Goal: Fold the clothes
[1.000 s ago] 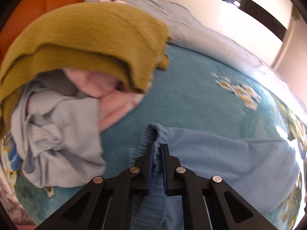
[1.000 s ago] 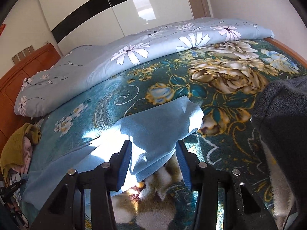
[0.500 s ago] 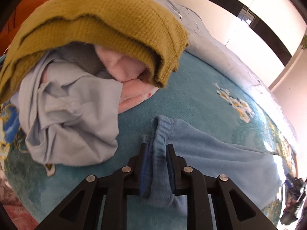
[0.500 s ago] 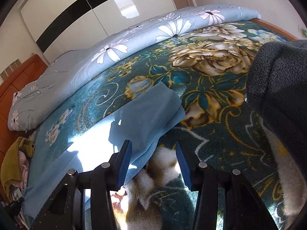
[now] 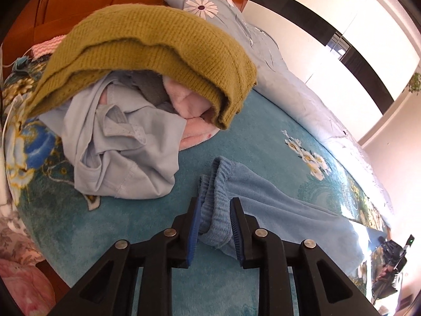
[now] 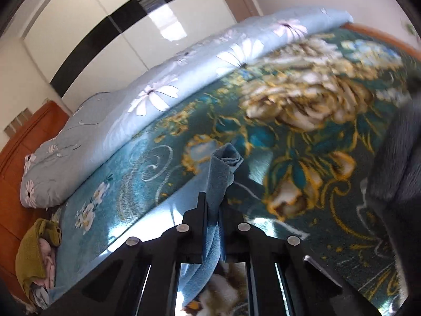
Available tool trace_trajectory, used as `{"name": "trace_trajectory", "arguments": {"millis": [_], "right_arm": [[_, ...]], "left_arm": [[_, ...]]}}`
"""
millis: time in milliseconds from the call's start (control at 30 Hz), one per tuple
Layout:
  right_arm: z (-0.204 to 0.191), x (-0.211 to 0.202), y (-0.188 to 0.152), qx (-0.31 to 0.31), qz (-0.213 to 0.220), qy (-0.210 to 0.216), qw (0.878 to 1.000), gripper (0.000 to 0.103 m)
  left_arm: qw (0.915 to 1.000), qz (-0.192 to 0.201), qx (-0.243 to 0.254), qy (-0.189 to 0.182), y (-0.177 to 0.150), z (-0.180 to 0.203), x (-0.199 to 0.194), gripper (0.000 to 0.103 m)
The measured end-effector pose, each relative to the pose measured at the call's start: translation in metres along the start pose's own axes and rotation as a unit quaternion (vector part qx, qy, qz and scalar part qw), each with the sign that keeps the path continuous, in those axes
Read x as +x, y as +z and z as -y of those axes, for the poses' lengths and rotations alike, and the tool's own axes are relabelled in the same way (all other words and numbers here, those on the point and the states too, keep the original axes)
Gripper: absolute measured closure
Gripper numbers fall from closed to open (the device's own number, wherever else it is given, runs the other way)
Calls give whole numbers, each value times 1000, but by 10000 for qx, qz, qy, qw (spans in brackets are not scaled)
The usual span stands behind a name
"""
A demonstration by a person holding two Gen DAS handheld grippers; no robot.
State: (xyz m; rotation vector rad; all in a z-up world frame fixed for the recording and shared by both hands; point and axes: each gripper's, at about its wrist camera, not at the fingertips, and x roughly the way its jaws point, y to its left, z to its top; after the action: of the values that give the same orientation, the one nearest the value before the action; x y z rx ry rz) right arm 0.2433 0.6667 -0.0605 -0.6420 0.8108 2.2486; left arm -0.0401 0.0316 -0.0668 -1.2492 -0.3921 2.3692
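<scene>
Light blue fleece trousers (image 5: 276, 205) spread on the teal floral bed blanket (image 5: 257, 134) — left hand-held gripper (image 5: 214, 226) opening, elastic waistband between its blue pads; right hand-held gripper (image 6: 213, 226) clamped on the raised leg end.

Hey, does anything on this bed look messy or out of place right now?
Yes. By the headboard, a heap of clothes lies crumpled rather than folded: a light blue garment and pink fleece spill out from under a mustard knit sweater draped on top. Nothing looks torn or stained.
</scene>
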Motion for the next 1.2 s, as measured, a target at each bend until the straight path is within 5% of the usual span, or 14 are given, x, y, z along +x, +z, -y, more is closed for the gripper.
{"name": "trace_trajectory", "arguments": {"millis": [167,400,533,700,800,900,1000,1133,1200], "right_arm": [[-126,-45,-10,-2029,494,446,9769,96],[-245,-35,-109,-3567,-257,1253,9254,96],[-268,-20,-172,-3953,-681,1397,9053,96],[-280,-18,-205,-4293,-745,1236,8916,89],[-285,-25,-210,-4357,-973,1686,8788,67],[-283,-45,-205,-4220,-1114,2354,8684,65],[-262,-55,-176,-3998,-761,2343,8829,62],[-212,-32,-130,-3229,-724,1647,9292,60],[-189,-21,-119,-2930,-933,1509,9395,60]], "left_arm": [[9997,-35,-245,-77,-8,-7,9,77],[9989,-57,-459,-95,-20,-18,6,77],[9983,-64,-558,-125,-25,-22,8,77],[9985,-170,-474,-206,-30,-15,8,77],[9983,-216,-444,-316,-31,-5,10,76],[9978,-280,-313,-507,-31,16,13,75],[9960,-412,-27,-786,-30,53,24,72],[9874,-679,708,-1242,-31,125,46,67],[9812,-852,1132,-1310,-35,160,61,65]]}}
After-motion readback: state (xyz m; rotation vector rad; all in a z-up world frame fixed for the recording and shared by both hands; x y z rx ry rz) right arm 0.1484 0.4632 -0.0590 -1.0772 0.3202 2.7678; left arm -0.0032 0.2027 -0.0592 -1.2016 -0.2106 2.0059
